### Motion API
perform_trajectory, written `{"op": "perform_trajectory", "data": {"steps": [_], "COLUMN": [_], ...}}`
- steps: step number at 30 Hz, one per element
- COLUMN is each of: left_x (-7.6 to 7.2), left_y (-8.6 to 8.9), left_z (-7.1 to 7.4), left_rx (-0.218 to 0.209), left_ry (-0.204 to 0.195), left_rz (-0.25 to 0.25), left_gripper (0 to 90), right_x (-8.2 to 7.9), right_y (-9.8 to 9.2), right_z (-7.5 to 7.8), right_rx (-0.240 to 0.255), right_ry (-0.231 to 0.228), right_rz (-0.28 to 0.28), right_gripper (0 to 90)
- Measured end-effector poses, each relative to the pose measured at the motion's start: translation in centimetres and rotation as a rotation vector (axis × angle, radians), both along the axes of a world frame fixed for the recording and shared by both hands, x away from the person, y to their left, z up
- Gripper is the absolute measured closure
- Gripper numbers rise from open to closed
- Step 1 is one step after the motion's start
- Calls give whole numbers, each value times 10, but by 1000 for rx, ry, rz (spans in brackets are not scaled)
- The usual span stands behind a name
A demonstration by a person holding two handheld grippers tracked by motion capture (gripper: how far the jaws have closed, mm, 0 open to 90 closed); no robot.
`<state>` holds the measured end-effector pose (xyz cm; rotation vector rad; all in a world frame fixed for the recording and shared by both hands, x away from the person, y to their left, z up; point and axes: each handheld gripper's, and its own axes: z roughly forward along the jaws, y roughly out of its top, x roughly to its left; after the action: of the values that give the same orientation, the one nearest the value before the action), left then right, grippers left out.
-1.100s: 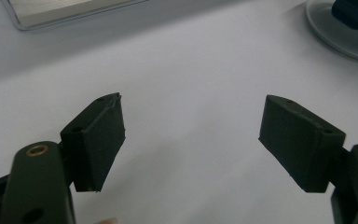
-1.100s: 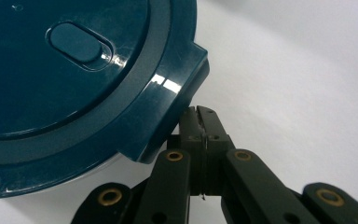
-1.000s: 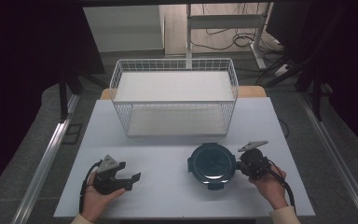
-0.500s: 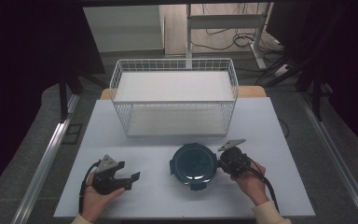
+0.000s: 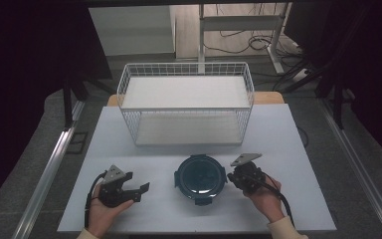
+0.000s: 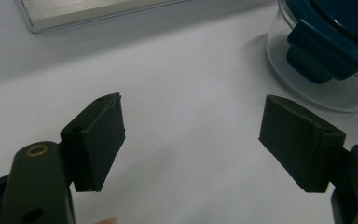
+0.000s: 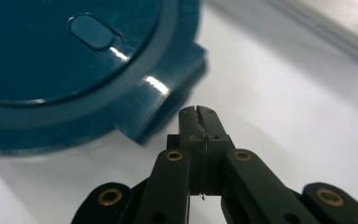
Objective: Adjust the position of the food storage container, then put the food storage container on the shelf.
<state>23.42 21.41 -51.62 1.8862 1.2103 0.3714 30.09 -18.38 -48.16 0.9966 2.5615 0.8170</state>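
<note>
A round clear container with a dark teal lid sits on the white table, between the two hands. My right gripper is at its right side, shut with nothing between the jaws. In the right gripper view the closed tips lie just beside a side latch tab of the lid; whether they touch it I cannot tell. My left gripper rests to the left of the container, open and apart from it. Its own view shows wide-set empty jaws and the container at upper right.
A white wire basket with two levels stands at the back of the table, behind the container. Its lower edge shows in the left gripper view and the right gripper view. Metal rails and cables lie on the floor around the table.
The container has slid to the left across the table, and my right gripper moved left with it at its right side. The left gripper stayed where it was.
</note>
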Motion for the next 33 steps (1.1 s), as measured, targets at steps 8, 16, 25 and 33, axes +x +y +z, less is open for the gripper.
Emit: {"op": "perform_trajectory", "data": {"steps": [8,16,25,33], "left_x": [0,-5,-7,-5], "left_y": [-7,-15,-10,-15], "left_z": [10,24,33,35], "left_rx": [-23,-78,-109,-133], "left_ry": [-3,10,38,71], "left_rz": [-5,-12,-14,-42], "left_gripper": [218,205,194,169], "right_x": [-23,-35,-39,-40], "right_y": [-48,-68,-56,-56], "right_z": [22,17,13,16], "right_rx": [233,442,373,388], "right_ry": [-73,-31,-55,-26], "right_rz": [-56,-87,-100,-104], "right_gripper": [889,423,199,171]}}
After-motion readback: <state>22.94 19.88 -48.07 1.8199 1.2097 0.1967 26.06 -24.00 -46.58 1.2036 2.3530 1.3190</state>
